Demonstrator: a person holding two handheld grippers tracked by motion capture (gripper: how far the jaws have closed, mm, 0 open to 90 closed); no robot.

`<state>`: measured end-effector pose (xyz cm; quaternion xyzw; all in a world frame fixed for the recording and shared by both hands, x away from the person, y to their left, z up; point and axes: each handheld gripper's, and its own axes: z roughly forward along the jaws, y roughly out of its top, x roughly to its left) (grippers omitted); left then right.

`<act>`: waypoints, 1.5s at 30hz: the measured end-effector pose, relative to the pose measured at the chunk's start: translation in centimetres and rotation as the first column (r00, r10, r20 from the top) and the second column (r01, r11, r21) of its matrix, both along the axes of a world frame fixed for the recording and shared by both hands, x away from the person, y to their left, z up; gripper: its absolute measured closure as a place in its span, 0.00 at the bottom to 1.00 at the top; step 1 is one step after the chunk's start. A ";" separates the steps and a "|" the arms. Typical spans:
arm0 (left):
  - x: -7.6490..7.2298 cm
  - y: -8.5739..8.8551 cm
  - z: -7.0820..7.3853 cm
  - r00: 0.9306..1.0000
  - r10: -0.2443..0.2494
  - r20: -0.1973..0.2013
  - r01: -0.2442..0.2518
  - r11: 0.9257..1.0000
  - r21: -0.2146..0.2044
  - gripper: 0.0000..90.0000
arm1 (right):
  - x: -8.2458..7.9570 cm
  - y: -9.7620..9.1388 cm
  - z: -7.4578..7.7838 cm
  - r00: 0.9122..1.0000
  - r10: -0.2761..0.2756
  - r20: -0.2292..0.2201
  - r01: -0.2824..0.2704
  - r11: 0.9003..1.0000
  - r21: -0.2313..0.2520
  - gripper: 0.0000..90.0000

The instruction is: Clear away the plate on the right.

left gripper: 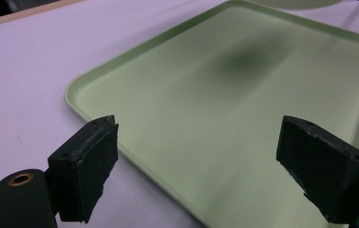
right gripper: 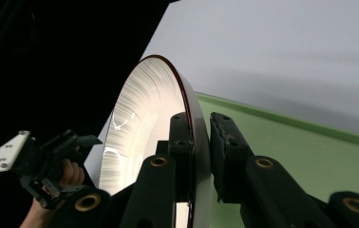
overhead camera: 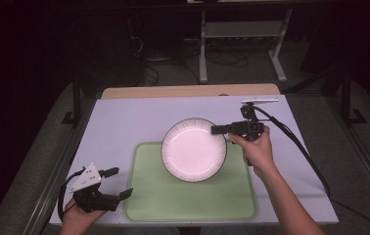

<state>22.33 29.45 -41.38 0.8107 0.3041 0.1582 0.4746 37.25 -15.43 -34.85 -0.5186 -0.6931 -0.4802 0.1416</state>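
While the plate (overhead camera: 194,149) hangs over the far edge of the green tray (overhead camera: 149,196) in the high view, the right tool (overhead camera: 220,129) clamps its rim from the right, and the left tool (overhead camera: 118,182) waits at the near left corner of the tabletop (overhead camera: 119,122), its jaws spread wide with nothing between them. From the left gripper view, those same jaws stand far apart over the bare tray (left gripper: 225,118) — a soft shadow falls on the tray's far part. Seen from the right gripper view, the right tool (right gripper: 201,137) pinches the plate (right gripper: 139,123) at its rim, one pad on each face, with the plate standing on edge in that frame and the tray (right gripper: 310,156) beyond it. The step in hand looks like carrying the plate to the tray; the next move calls for lowering it level onto the tray floor before the jaws let go — a tilted release could let it slide. No brand, label or writing can be read anywhere.
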 end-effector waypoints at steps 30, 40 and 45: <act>0.0 0.0 0.0 1.000 0.002 -0.001 -0.002 1.000 0.001 0.15 | -0.8 2.3 -7.2 0.995 0.005 -0.095 -0.009 0.999 -0.045 0.86; 0.0 0.0 0.0 1.000 0.002 0.000 -0.002 1.000 0.002 0.15 | -1.2 1.9 -8.1 0.993 -0.025 -0.111 0.017 0.997 -0.074 0.88; 0.0 0.0 0.0 1.000 0.003 -0.001 -0.003 1.000 0.001 0.15 | -1.5 1.6 -8.5 0.991 -0.037 -0.127 0.026 0.996 -0.084 0.89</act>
